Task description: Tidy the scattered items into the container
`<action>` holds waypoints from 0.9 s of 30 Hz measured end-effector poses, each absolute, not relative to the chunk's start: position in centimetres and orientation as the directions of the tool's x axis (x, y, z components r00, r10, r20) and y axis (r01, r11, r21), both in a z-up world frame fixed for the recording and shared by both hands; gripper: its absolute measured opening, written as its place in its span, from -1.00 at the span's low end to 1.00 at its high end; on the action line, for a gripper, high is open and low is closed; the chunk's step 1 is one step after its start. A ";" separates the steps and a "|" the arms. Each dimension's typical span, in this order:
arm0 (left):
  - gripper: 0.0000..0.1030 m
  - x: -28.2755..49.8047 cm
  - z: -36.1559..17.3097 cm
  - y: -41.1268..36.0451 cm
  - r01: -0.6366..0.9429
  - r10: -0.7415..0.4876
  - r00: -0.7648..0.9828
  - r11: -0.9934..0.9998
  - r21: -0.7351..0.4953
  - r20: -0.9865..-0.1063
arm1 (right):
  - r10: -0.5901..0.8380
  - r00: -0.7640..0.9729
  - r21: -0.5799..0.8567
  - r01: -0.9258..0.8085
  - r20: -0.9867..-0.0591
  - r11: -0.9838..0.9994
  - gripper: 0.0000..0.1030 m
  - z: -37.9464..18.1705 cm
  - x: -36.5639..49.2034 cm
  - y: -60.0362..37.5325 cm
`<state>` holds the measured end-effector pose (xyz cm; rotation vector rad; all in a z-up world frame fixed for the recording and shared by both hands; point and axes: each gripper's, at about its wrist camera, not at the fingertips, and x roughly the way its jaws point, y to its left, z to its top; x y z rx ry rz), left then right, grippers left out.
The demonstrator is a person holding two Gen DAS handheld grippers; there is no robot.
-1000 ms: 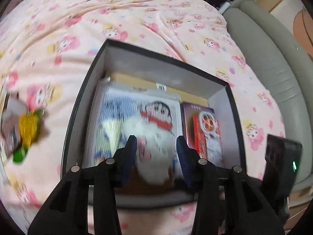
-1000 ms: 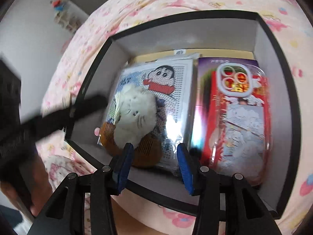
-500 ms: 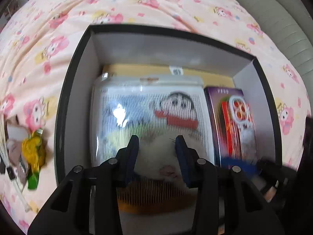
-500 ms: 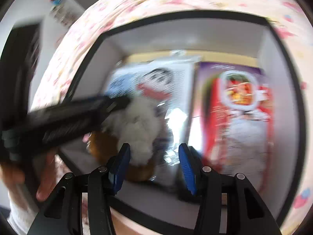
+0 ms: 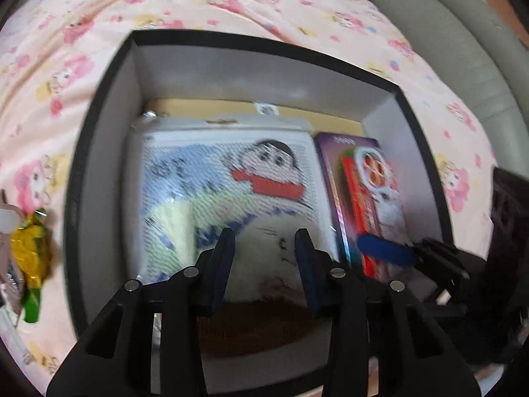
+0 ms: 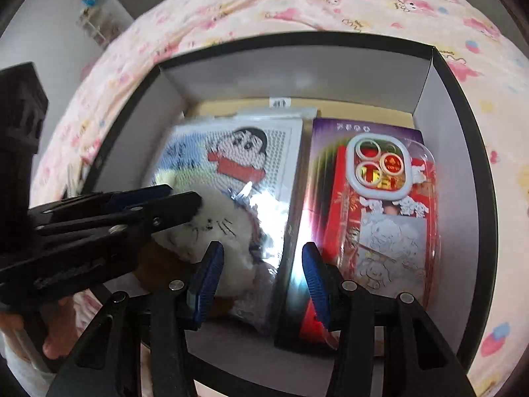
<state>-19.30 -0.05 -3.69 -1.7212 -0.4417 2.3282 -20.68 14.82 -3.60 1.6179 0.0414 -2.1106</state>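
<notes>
A black box with grey walls (image 5: 109, 152) (image 6: 439, 106) sits on the pink bedspread. Inside lie a cartoon-boy bead kit (image 5: 231, 178) (image 6: 238, 158), a red and purple phone-case pack (image 5: 370, 192) (image 6: 383, 205) and a white plush on a brown comb (image 5: 267, 254) (image 6: 218, 231). My left gripper (image 5: 264, 258) is open over the plush, its fingers either side of it. In the right wrist view the left gripper (image 6: 178, 198) reaches in from the left above the plush. My right gripper (image 6: 259, 274) is open and empty over the box's near part, between plush and pack.
A yellow and green wrapped item (image 5: 29, 258) lies on the bedspread left of the box. The pink cartoon bedspread (image 5: 231, 3) surrounds the box. A grey padded edge (image 5: 439, 33) runs at the far right. My right gripper's blue finger (image 5: 386, 251) shows at the box's right side.
My left gripper has come down over the plush inside the box and stays open. My right gripper has held nearly still over the box's near edge.
</notes>
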 end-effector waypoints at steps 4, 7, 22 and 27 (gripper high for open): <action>-0.24 -18.7 -3.1 -0.4 -0.026 0.427 -0.274 -0.899 -0.437 -0.862 | -0.291 -0.250 0.190 0.359 -0.924 -0.914 -0.13 -2.2 -20.4 16.3; -0.24 -18.7 -2.7 -0.9 -0.015 0.437 -0.314 -0.890 -0.456 -0.843 | -0.306 -0.297 0.199 0.341 -0.904 -0.919 -0.13 -1.3 -20.7 17.0; -0.18 -17.3 -2.2 -0.2 -0.045 0.331 -0.373 -0.940 -0.339 -0.867 | -0.279 -0.255 0.187 0.334 -0.926 -0.924 -0.12 -2.3 -20.1 15.9; 0.34 -15.2 1.2 -0.2 -0.038 0.194 -0.520 -0.978 -0.205 -0.832 | -0.232 -0.387 0.101 0.330 -0.892 -0.939 -0.06 0.6 -18.1 15.9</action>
